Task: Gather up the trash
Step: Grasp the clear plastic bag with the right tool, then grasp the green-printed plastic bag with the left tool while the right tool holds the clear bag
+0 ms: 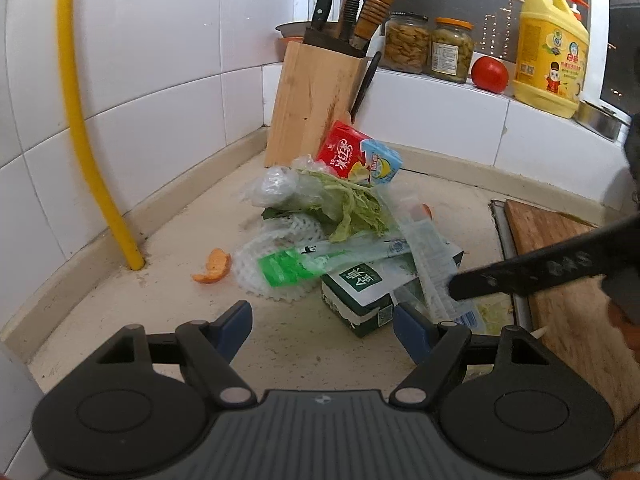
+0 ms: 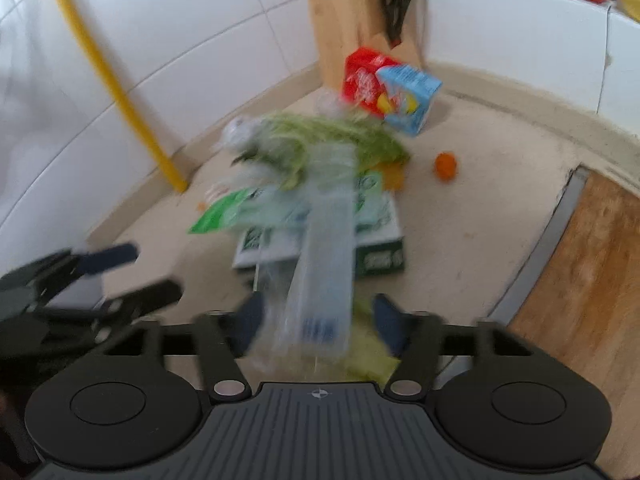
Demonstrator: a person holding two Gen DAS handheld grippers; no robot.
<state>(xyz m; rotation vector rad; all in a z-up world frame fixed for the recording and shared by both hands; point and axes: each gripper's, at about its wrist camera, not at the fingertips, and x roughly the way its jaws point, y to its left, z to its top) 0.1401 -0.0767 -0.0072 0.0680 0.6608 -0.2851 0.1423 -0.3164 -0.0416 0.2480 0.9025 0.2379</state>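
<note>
Bare counter (image 1: 180, 336) lies open ahead of the left gripper (image 1: 322, 326), whose jaws stand wide with nothing between them. Beyond it, tiled walls close the corner, and a yellow pipe (image 1: 80, 120) rises far to its left. A wooden cutting board (image 1: 560, 280) edges the counter on its right.

The trash pile (image 1: 340, 240) sits just ahead of both grippers: a green-and-white carton (image 1: 360, 292) nearest, a green wrapper (image 1: 288, 268), white foam netting (image 1: 276, 236), lettuce leaves (image 1: 352, 204), then red (image 1: 340, 148) and blue (image 1: 382, 162) cartons at the far end. An orange peel (image 1: 214, 270) lies apart, left of the pile. A knife block (image 1: 312, 100) stands behind it.

The right gripper (image 2: 318, 326) is spread wide; a long clear plastic wrapper (image 2: 324, 264) lies between its fingers, running lengthwise away from it over the carton. Blur hides whether the pads touch it.
</note>
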